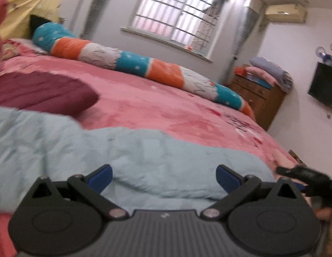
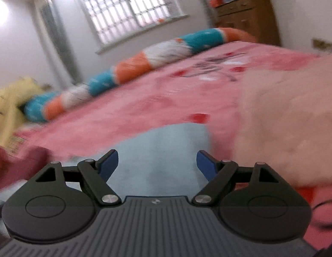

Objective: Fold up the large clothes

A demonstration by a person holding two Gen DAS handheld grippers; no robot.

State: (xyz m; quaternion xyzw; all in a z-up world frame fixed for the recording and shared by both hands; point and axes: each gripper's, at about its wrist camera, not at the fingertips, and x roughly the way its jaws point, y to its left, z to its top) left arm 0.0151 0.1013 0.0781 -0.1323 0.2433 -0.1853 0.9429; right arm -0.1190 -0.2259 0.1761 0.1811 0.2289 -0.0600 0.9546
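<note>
A large light blue garment (image 1: 144, 156) lies spread over the near part of the pink bed cover (image 1: 166, 102). My left gripper (image 1: 165, 173) hovers just over its near edge, open, with nothing between the blue pads. In the right wrist view, which is blurred, the same light blue garment (image 2: 166, 150) lies right in front of my right gripper (image 2: 157, 159). That gripper is open and empty too. A maroon garment (image 1: 42, 92) lies folded on the bed beyond the blue one at the left, and shows as the maroon cloth (image 2: 16, 162) at the left edge.
A long striped bolster (image 1: 134, 64) runs along the far side of the bed under the window. Pale peach cloth (image 2: 290, 117) bulks at the right. A wooden dresser (image 1: 258, 94) with stacked bedding stands in the corner, beside a wall television (image 1: 325, 85). Yellow cloth (image 1: 27, 10) sits at the headboard.
</note>
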